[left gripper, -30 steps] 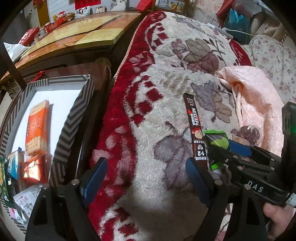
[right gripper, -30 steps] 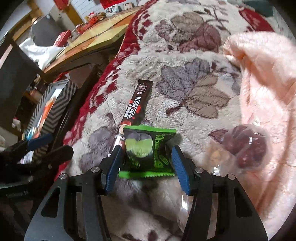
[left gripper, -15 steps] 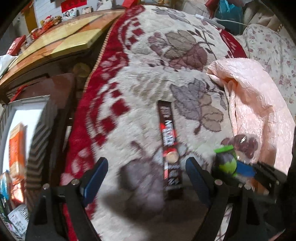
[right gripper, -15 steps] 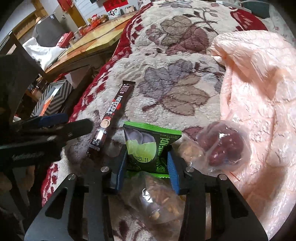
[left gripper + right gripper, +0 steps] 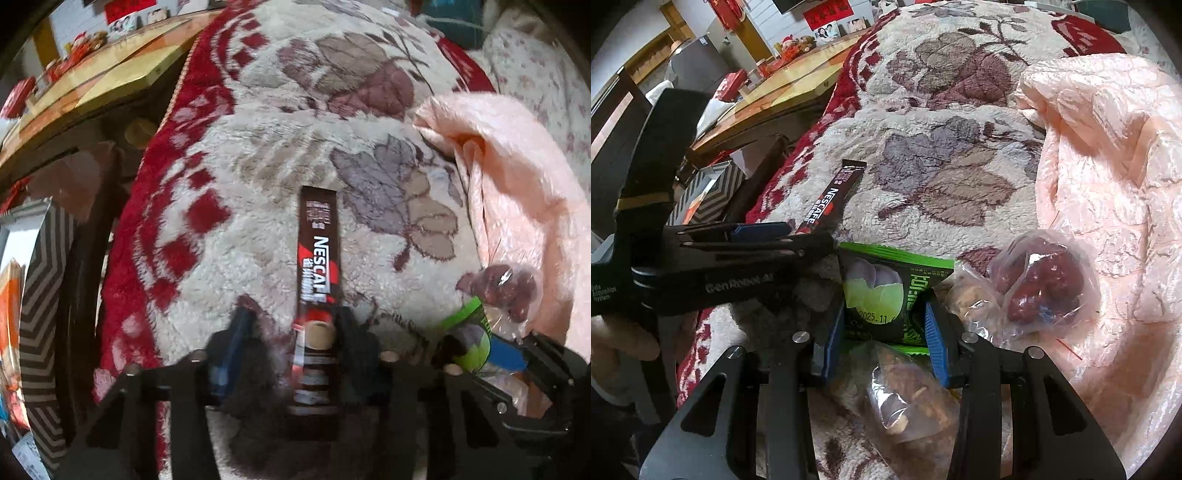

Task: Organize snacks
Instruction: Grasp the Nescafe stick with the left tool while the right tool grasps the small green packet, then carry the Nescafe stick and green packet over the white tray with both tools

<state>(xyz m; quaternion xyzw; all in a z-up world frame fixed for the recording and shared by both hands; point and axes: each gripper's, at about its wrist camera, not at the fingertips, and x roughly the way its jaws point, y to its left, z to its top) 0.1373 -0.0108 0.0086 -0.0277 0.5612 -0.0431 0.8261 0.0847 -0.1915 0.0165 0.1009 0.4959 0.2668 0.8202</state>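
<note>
Coffee stick [image 5: 317, 266] lengthwise between hand-held gripper [image 5: 288, 332] jaws

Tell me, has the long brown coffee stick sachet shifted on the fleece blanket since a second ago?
No. The brown coffee stick sachet lies at the same spot by the grey leaf print. The left gripper, its jaws just closing, now straddles it.

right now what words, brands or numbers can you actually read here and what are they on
"NESCAFE" on the brown coffee stick; in the left wrist view it reads cut short, "NESCAF".
"2025.11" on the green snack packet.
"Data Acquisition System" on the left gripper body, small.
Too small or blurred to read: the white line on that gripper's arm, the stick's small print, the green characters on the packet, the red wall banners.
</note>
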